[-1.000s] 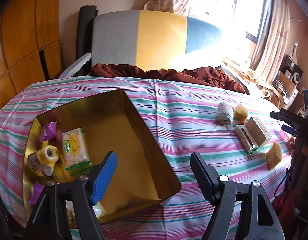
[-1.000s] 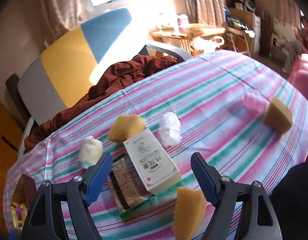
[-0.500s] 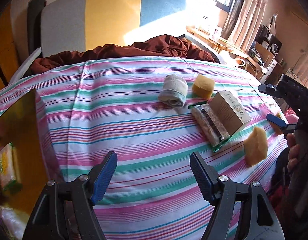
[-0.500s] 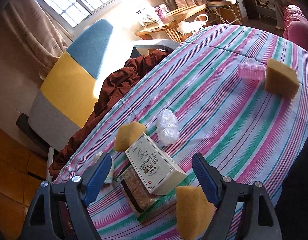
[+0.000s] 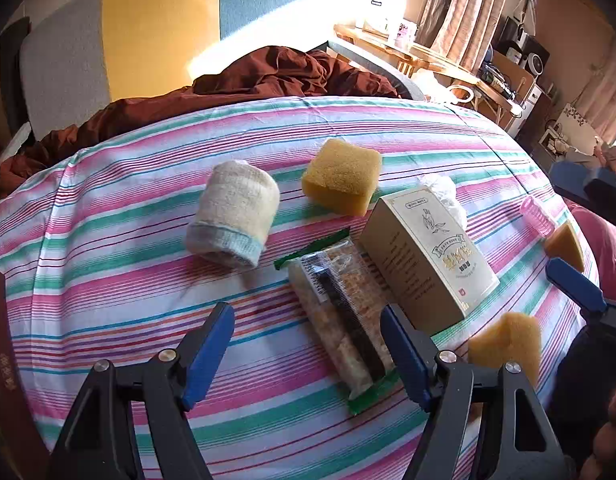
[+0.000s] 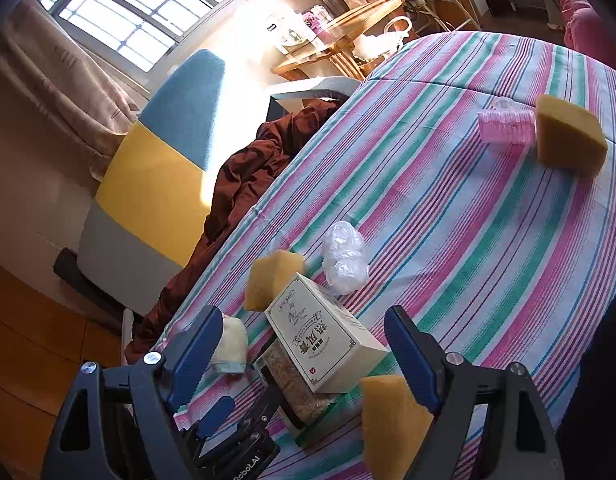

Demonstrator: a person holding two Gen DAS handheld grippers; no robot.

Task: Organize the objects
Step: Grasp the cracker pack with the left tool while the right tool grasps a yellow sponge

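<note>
On the striped tablecloth [image 5: 120,288] lie a rolled pale sock [image 5: 234,218], a yellow sponge [image 5: 342,176], a wrapped snack bar [image 5: 342,320], a cream box [image 5: 426,256] and a second sponge [image 5: 506,342]. My left gripper [image 5: 306,350] is open and empty, just in front of the snack bar. My right gripper [image 6: 304,354] is open and empty above the box [image 6: 324,338], with a sponge [image 6: 392,416] by its right finger. A crumpled plastic bag [image 6: 344,258], a pink roller [image 6: 506,128] and a third sponge [image 6: 568,136] lie further off.
The dark edge of the gold tin [image 5: 4,360] shows at the far left. A chair [image 5: 156,36] with brown cloth [image 5: 268,76] stands behind the table. The right gripper also shows at the right edge of the left wrist view [image 5: 580,240].
My left gripper has swung right, from over the gold tin to the cluster of objects. My right gripper has lifted and tilted, staying open over the box.
</note>
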